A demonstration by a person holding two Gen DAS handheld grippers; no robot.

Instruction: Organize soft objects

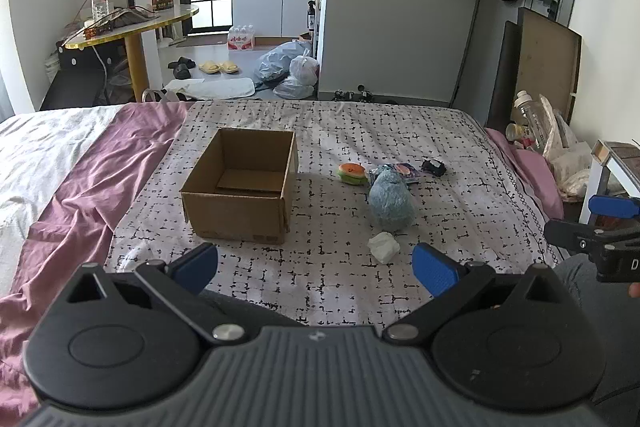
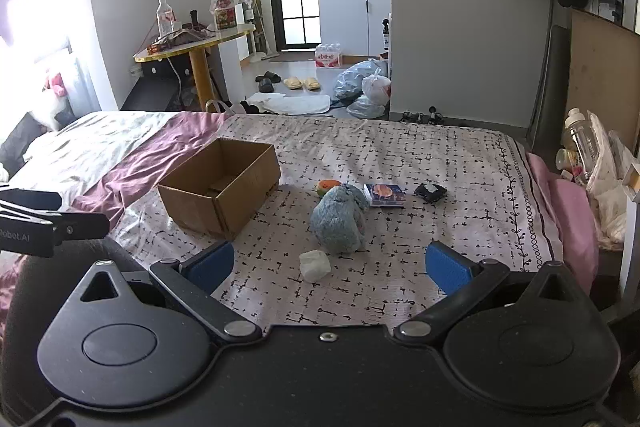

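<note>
An open, empty cardboard box stands on the patterned bedspread. To its right lie a blue plush toy, a burger-shaped soft toy, a white crumpled wad, a flat colourful packet and a small black item. My left gripper is open and empty, near the bed's front edge. My right gripper is open and empty, the white wad just ahead between its fingers.
A purple sheet and a white quilt cover the bed's left side. A bedside stand with bottles and bags is at the right. A round table, slippers and bags stand on the floor beyond the bed.
</note>
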